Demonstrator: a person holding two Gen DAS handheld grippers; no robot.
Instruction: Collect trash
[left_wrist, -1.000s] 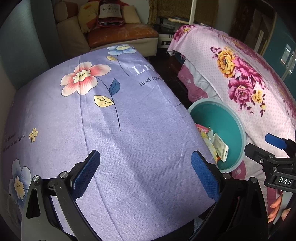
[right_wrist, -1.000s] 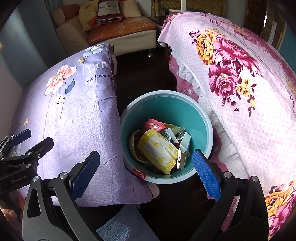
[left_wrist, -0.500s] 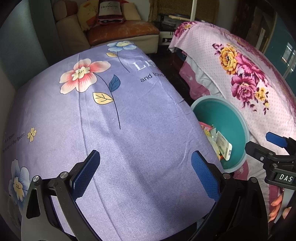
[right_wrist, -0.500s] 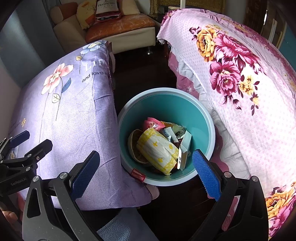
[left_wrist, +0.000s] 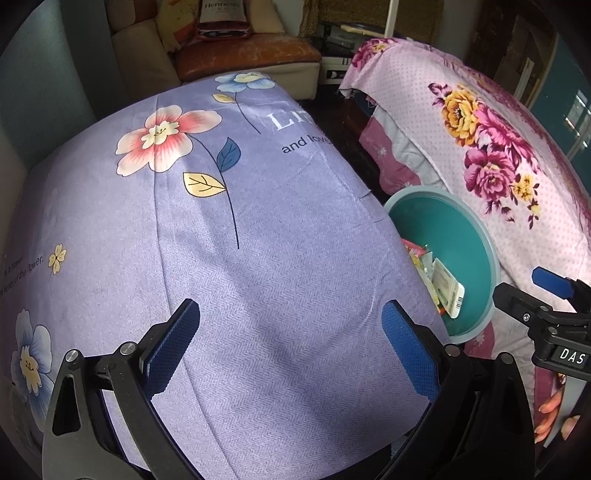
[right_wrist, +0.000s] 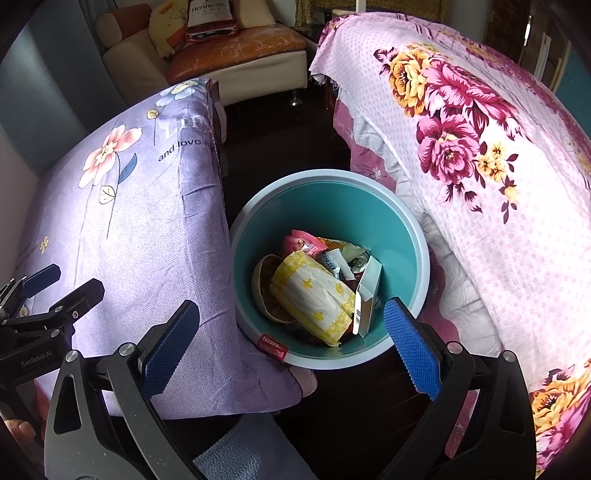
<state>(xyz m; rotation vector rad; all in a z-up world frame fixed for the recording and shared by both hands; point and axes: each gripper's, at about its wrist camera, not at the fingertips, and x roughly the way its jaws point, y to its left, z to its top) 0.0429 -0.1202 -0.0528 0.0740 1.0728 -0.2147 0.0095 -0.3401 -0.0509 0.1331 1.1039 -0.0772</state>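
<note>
Bright, sharp; fisheye-warped, dark corners, perhaps daylight.

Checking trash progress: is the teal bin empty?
No. The teal bin holds wrappers, a yellow-and-white packet and a small carton.

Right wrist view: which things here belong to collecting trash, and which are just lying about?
Belongs to the job:
teal bin
yellow-and-white wrapper in it
small white box in it
right tongs, open
left tongs, open

Just there:
purple floral cover
pink floral cover
sofa

Black tongs (left_wrist: 291, 343) with blue ridged pads (left_wrist: 408, 354), silver screws, "DAS" label.
</note>
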